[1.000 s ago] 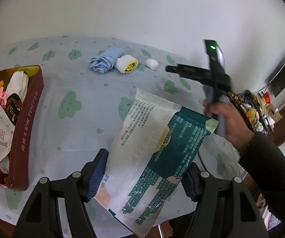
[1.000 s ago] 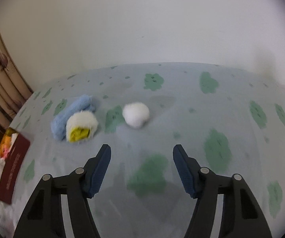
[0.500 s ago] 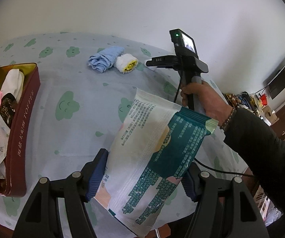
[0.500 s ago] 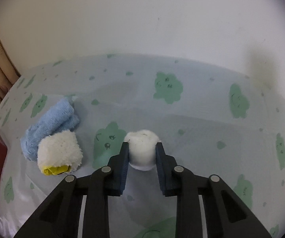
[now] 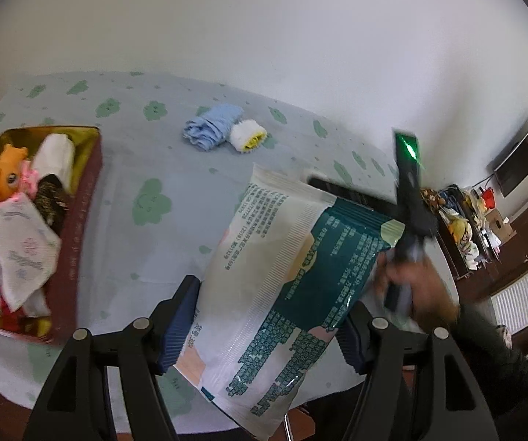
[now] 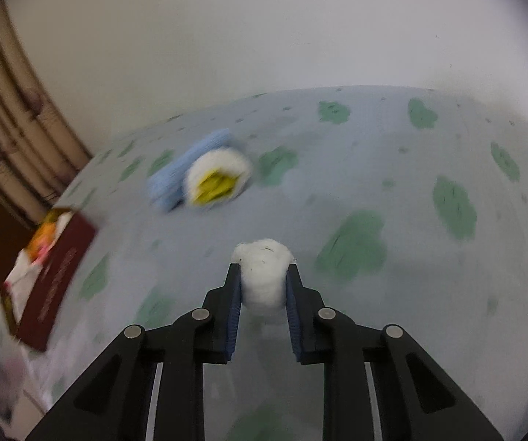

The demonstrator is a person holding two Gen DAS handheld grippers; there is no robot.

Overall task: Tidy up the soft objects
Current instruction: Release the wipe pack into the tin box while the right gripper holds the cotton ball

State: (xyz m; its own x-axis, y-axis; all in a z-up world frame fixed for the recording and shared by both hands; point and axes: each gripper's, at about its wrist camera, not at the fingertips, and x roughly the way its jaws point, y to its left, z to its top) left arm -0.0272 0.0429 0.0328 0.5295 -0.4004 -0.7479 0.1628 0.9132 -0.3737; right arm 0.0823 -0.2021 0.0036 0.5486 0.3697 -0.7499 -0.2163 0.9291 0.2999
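Two grippers loaded — white cotton ball (image 6: 263, 272) clenched in right gripper (image 6: 263, 275) jaws, lifted above worktop (image 6: 392, 169); wipes pack (image 5: 286, 279) grasped by left gripper (image 5: 267, 316) jaws.

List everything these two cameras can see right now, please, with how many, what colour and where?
Cotton ball: one, white, pinched in the right jaws.
Packet: one, white and teal, held between the left jaws.
Rolled towel: one, light blue, far side of the table.
Fluffy roll: one, white with yellow centre, beside the blue towel.
Tin box: one, dark red, left, filled with soft items.
Plush toy: one, orange, inside the box.
Tablecloth: one, pale blue with green clouds.
Left gripper: black, blue pads.
Right gripper: black, blue pads.
Hand: one, blurred, right.
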